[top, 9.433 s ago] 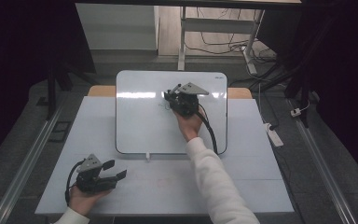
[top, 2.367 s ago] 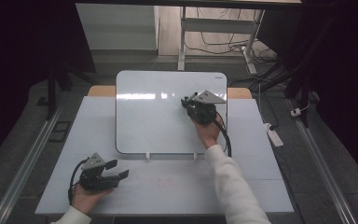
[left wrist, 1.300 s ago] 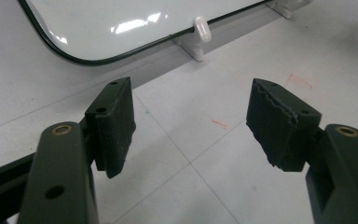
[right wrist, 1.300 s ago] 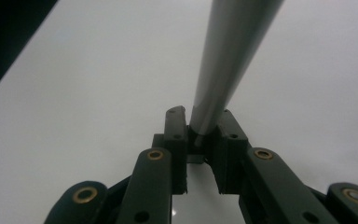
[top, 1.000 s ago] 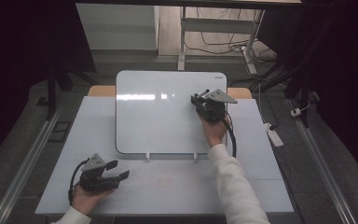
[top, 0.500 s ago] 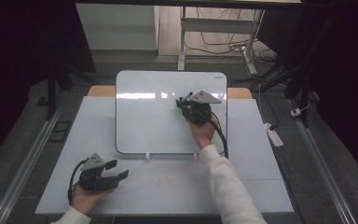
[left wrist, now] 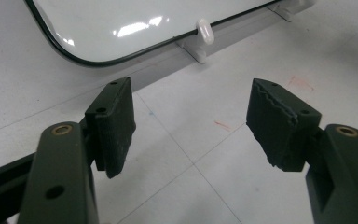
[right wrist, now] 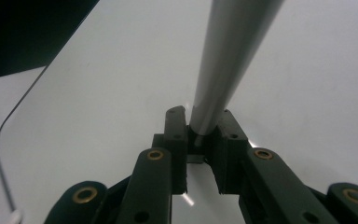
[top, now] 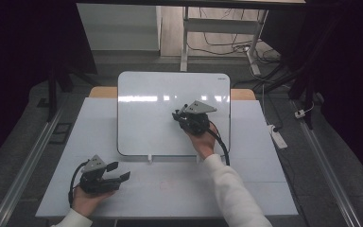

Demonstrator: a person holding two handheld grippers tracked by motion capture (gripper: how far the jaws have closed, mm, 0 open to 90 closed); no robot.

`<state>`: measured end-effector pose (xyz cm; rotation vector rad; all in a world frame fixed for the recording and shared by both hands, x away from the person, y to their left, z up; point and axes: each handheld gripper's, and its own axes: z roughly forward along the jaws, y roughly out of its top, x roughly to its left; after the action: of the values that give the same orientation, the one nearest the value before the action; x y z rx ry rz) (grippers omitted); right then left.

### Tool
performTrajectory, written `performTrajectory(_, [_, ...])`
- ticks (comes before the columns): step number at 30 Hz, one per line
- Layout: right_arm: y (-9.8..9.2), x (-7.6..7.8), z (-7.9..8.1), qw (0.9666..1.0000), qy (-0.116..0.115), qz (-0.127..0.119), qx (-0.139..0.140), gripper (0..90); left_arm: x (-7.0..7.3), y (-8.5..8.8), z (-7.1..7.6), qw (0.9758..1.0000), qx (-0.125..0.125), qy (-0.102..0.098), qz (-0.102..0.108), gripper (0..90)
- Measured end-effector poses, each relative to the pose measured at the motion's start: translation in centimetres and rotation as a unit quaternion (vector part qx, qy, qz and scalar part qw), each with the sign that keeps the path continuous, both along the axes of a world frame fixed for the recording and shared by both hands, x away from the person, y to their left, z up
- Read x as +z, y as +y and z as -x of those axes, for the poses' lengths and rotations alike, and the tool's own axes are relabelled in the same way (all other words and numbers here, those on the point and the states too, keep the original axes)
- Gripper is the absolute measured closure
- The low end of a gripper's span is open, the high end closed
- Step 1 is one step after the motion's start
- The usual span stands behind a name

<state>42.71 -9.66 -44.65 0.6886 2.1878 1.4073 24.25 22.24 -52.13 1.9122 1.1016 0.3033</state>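
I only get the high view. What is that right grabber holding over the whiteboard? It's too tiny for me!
Observer: The right gripper is shut on a smooth grey pen-like rod, seen in its own view.
Operator: Does it touch the whiteboard?
Observer: I cannot tell; the rod runs out of that view's top, over the whiteboard.
Operator: And the left grabber?
Observer: The left gripper is open with nothing between its jaws, over the table; faint red marks show there.

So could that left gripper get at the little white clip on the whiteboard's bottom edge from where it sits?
Probably yes. The left gripper is open and holds nothing, and the white clip lies just ahead of it, with bare table between them.
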Motion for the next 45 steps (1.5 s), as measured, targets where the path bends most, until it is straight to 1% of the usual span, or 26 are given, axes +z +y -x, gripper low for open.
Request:
performTrajectory(2, [-0.7, 0.2, 0.0, 0.9999, 0.013, -0.010, -0.006, 77.7, 0.0, 0.0, -0.1, 1.0000, 0.002, -0.001, 0.000, 33.0])
performTrajectory(4, [-1.7, 0.5, 0.0, 0.9994, 0.014, -0.011, -0.028, 77.7, 0.0, 0.0, -0.1, 1.0000, 0.003, -0.004, 0.000, 33.2])
performTrajectory(5, [-2.3, 0.7, 0.0, 0.9992, 0.017, -0.016, -0.033, 77.7, 0.0, 0.1, 0.0, 1.0000, 0.004, -0.005, 0.000, 33.2])
performTrajectory(7, [-3.3, 1.1, 0.6, 0.9988, 0.021, -0.031, -0.031, 77.7, 0.0, 0.1, 0.0, 1.0000, 0.007, -0.007, 0.000, 33.3])
performTrajectory(9, [-4.2, 1.5, 1.5, 0.9986, 0.021, -0.042, -0.024, 77.6, 0.1, 0.1, 0.0, 0.9999, 0.007, -0.009, 0.000, 33.6])
performTrajectory(12, [-5.3, 1.5, 3.3, 0.9985, 0.030, -0.046, -0.008, 77.6, 0.2, 0.0, 0.1, 0.9999, 0.007, -0.014, -0.003, 33.7])
performTrajectory(16, [-6.1, 0.9, 5.6, 0.9972, 0.052, -0.052, 0.013, 77.6, 0.4, -0.1, 0.2, 0.9998, 0.008, -0.021, 0.000, 33.7])
performTrajectory(17, [-6.3, 0.6, 6.3, 0.9965, 0.061, -0.053, 0.023, 77.6, 0.4, -0.1, 0.2, 0.9997, 0.007, -0.022, 0.001, 33.7])
performTrajectory(19, [-6.5, 0.4, 7.3, 0.9960, 0.068, -0.048, 0.031, 77.6, 0.5, 0.0, 0.3, 0.9997, 0.008, -0.024, 0.002, 33.7])
performTrajectory(21, [-6.8, 0.1, 8.3, 0.9948, 0.080, -0.046, 0.043, 77.6, 0.6, 0.1, 0.3, 0.9996, 0.010, -0.027, 0.004, 33.7])
performTrajectory(24, [-6.9, -0.5, 9.4, 0.9938, 0.090, -0.039, 0.053, 77.6, 0.7, 0.1, 0.4, 0.9994, 0.013, -0.032, 0.008, 33.7])
performTrajectory(28, [-6.9, -1.3, 10.5, 0.9919, 0.104, -0.037, 0.063, 77.6, 1.0, 0.1, 0.6, 0.9990, 0.013, -0.042, 0.012, 33.6])
performTrajectory(31, [-6.7, -1.9, 11.2, 0.9911, 0.108, -0.035, 0.070, 77.6, 1.5, 0.0, 0.9, 0.9985, 0.012, -0.052, 0.016, 33.3])
performTrajectory(33, [-6.3, -2.2, 11.6, 0.9906, 0.111, -0.026, 0.076, 77.6, 1.9, -0.2, 1.1, 0.9979, 0.012, -0.061, 0.018, 33.2])
performTrajectory(35, [-6.0, -2.5, 11.9, 0.9899, 0.114, -0.024, 0.081, 77.6, 2.3, -0.5, 1.3, 0.9974, 0.010, -0.069, 0.020, 33.0])
performTrajectory(38, [-5.4, -2.9, 12.1, 0.9889, 0.118, -0.017, 0.089, 77.5, 3.0, -1.2, 1.5, 0.9965, 0.000, -0.081, 0.021, 32.9])
performTrajectory(41, [-5.0, -3.1, 12.3, 0.9878, 0.121, -0.016, 0.096, 77.5, 3.5, -2.1, 1.5, 0.9958, -0.012, -0.087, 0.025, 32.8])
performTrajectory(45, [-4.7, -3.3, 12.3, 0.9867, 0.126, -0.020, 0.101, 77.5, 4.3, -3.7, 1.1, 0.9948, -0.034, -0.093, 0.021, 32.8])
